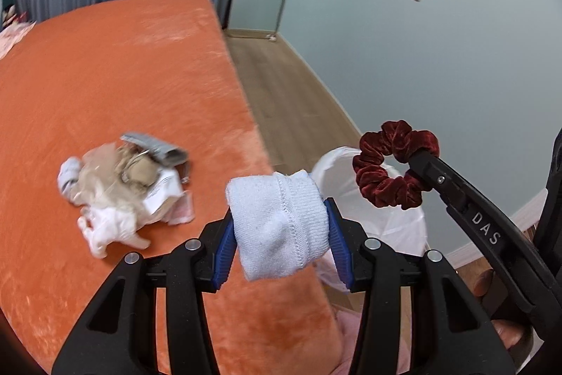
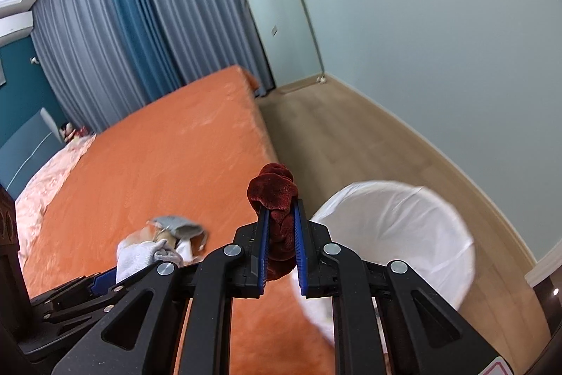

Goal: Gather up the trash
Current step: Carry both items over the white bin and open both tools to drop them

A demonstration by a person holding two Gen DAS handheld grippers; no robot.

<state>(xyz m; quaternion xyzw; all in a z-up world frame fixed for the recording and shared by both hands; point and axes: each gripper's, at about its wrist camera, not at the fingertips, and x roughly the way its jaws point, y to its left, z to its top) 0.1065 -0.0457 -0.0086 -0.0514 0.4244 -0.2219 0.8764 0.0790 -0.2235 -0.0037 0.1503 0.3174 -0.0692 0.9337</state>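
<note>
My left gripper is shut on a rolled white sock, held above the edge of the orange bed. My right gripper is shut on a dark red velvet scrunchie, also seen in the left wrist view, above the white-lined trash bin, which the left wrist view shows beside the bed. A pile of trash lies on the bed: crumpled paper, a grey cloth, wrappers, a white lump. In the right wrist view the pile sits left of my fingers.
Wood floor runs between the bed and the pale wall. Grey and blue curtains hang behind the bed. A pink quilt lies at the head end. A standing mirror leans in the corner.
</note>
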